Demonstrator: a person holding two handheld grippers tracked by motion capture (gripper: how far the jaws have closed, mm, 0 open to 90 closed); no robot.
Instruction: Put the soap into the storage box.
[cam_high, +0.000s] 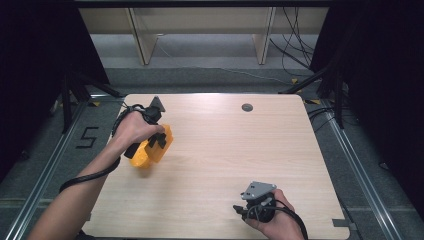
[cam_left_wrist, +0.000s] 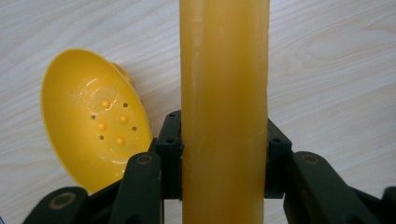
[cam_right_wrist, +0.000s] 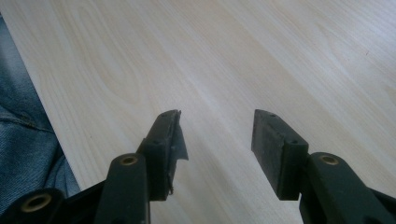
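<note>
A yellow plastic object is held low over the left part of the wooden table. My left gripper is shut on it. In the left gripper view the jaws press both sides of its upright flat slab, and my left gripper grips it near the bottom. An oval yellow dish with small holes and bumps shows beside the slab. My right gripper hovers near the table's front edge. In its own view my right gripper is open, with bare wood between the fingers.
A round grey grommet sits near the table's far edge. The table's near edge and blue denim cloth lie close to the right gripper. Black cables and tripod legs stand on the floor around the table.
</note>
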